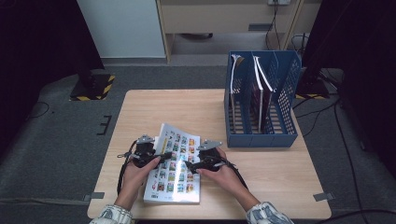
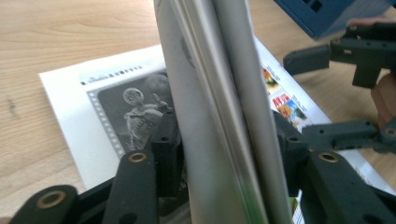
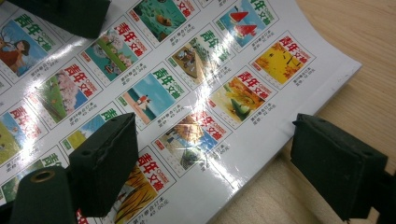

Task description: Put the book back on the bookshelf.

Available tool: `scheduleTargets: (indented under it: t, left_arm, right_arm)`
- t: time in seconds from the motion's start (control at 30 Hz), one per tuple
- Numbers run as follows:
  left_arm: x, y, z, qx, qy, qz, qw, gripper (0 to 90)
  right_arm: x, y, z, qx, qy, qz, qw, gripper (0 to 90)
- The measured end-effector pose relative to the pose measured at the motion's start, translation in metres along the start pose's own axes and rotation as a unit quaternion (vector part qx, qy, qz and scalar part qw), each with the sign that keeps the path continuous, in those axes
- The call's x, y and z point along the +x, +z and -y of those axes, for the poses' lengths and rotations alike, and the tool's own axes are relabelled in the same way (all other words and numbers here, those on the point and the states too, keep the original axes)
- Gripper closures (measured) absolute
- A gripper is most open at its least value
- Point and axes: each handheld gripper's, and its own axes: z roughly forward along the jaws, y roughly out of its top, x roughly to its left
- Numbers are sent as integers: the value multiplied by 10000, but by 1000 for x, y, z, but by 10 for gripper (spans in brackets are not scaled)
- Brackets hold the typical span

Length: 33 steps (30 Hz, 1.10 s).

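A magazine (image 1: 173, 184) with rows of small colour pictures lies at the table's near middle. My left gripper (image 1: 164, 156) sits at its left edge, shut on a lifted bundle of pages. In the left gripper view that bundle of pages (image 2: 219, 116) stands upright between the two pads, over a black-and-white page (image 2: 93, 107) lying flat. My right gripper (image 1: 189, 164) is open at the magazine's right side. In the right gripper view the right gripper (image 3: 219, 163) straddles the edge of the magazine (image 3: 187, 70): one pad over the print, one over bare wood.
A blue three-slot file holder (image 1: 261, 137) stands at the table's back right with magazines (image 1: 259, 88) upright in it. Its corner (image 2: 327, 14) shows close beyond my hands. Bare wood (image 1: 154, 107) lies behind the magazine and at the right front.
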Motion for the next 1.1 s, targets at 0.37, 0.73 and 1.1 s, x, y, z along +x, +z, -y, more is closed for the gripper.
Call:
scheduleTargets:
  t: [0.37, 0.73, 1.1]
  left_arm:
    - [1, 13, 4, 374, 214, 28, 9991, 422]
    - [-5, 12, 4, 278, 152, -43, 9995, 633]
    - [-3, 14, 5, 254, 194, -171, 9993, 593]
  right_arm:
    - [0, 0, 0, 0, 9, 4, 10000, 154]
    - [0, 0, 0, 6, -29, -1, 10000, 156]
    - [0, 0, 0, 21, -15, 0, 10000, 155]
